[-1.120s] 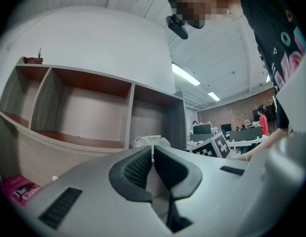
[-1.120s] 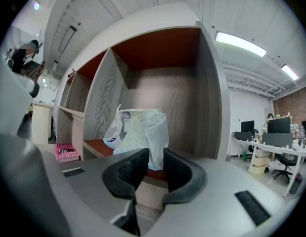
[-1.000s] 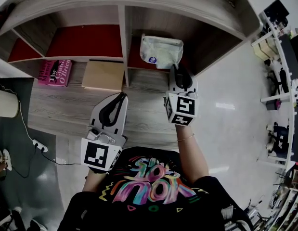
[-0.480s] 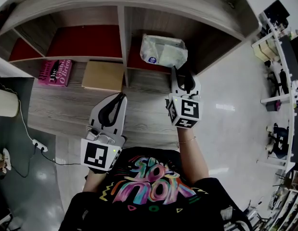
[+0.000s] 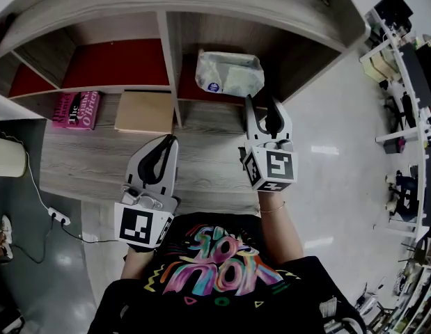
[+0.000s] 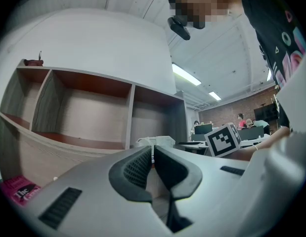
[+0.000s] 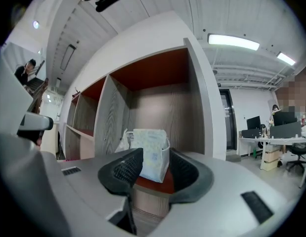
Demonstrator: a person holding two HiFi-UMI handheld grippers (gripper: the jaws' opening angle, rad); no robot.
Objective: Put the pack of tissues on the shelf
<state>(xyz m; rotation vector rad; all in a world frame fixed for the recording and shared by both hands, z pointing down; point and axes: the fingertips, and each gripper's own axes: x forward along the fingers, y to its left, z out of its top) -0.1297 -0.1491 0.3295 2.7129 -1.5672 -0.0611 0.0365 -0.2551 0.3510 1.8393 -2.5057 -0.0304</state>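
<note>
The pack of tissues, white plastic with a blue mark, rests on the red board of the shelf's right compartment. In the right gripper view the pack stands upright on that board, just beyond the jaws. My right gripper is open just in front of the pack, and its jaws have just been opening, with nothing pressed between them. My left gripper hangs lower left with its jaws shut on nothing. The pack's top shows behind them.
A wooden divider splits the shelf, and the left compartment holds nothing. A pink book and a tan flat box lie on the wood ledge below. A power strip lies on the floor at left. Desks stand at right.
The right gripper's jaws have let go of the pack and spread wide, and the gripper has drawn back slightly. The pack stays on the shelf. The left gripper has not moved.
</note>
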